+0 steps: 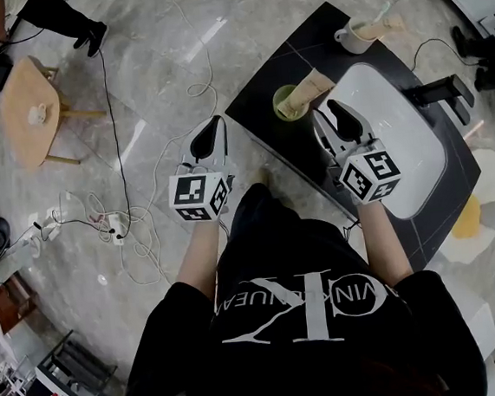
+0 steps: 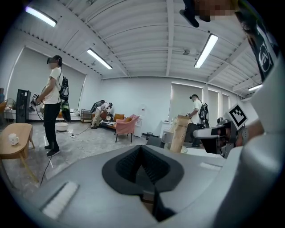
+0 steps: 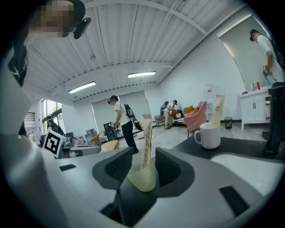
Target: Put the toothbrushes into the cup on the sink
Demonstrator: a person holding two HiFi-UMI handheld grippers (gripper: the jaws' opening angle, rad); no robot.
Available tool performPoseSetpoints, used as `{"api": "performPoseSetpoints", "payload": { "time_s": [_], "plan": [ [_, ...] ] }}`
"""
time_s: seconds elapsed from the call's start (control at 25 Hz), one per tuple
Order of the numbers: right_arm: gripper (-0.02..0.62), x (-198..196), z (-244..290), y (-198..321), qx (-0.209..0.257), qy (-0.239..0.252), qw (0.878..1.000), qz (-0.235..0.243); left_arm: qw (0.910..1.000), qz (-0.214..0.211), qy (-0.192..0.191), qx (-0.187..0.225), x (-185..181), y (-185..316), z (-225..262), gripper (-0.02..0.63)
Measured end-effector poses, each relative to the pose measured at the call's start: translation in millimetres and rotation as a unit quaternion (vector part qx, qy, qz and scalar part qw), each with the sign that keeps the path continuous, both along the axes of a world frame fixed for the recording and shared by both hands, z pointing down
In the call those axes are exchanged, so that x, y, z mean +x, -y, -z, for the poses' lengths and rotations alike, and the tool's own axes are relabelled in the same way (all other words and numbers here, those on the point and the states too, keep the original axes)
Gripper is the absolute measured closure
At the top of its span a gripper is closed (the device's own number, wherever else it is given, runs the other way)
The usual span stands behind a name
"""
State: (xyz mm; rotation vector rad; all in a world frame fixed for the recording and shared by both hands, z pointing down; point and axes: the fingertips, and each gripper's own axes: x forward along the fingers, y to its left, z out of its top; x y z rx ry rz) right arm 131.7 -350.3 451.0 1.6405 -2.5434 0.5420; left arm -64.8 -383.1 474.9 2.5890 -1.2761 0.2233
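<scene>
A green cup (image 1: 284, 104) stands on the black sink counter (image 1: 298, 44) with a paper-wrapped toothbrush (image 1: 312, 85) leaning out of it. Farther back, a white mug (image 1: 353, 37) holds a second wrapped toothbrush (image 1: 385, 24). My right gripper (image 1: 331, 108) hovers just right of the green cup, over the basin's rim, open. In the right gripper view the green cup (image 3: 141, 176) and its toothbrush (image 3: 146, 140) show in the gap of my right gripper (image 3: 141, 168), and the mug (image 3: 208, 135) stands beyond. My left gripper (image 1: 213, 125) hangs over the floor left of the counter, shut and empty (image 2: 142, 153).
The white basin (image 1: 398, 135) fills the counter's middle, with a black faucet (image 1: 440, 91) at its far side. A wooden side table (image 1: 28, 109) and loose cables (image 1: 129, 235) lie on the floor to the left. Several people stand around the room.
</scene>
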Motion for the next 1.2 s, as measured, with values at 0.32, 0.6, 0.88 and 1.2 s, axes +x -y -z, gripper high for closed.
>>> {"api": "performPoseSetpoints", "payload": {
  "time_s": [0.32,0.6,0.88,1.2],
  "plan": [
    [0.494,3,5,-17,0.006,-0.010,1.000,-0.002,0.9999,0.003,-0.006,0.008,1,-14,7,0.594],
    [0.535,7,16,-32,0.020,-0.012,1.000,-0.002,0.9997,0.004,-0.012,0.021,5,-26,19,0.594],
    [0.557,12,24,-42,0.031,-0.008,0.999,-0.005,0.9993,0.009,-0.013,0.035,3,-35,30,0.595],
    [0.574,17,38,-47,0.049,-0.021,0.999,-0.002,0.9982,0.013,0.000,0.059,-2,-41,44,0.594]
  ]
}}
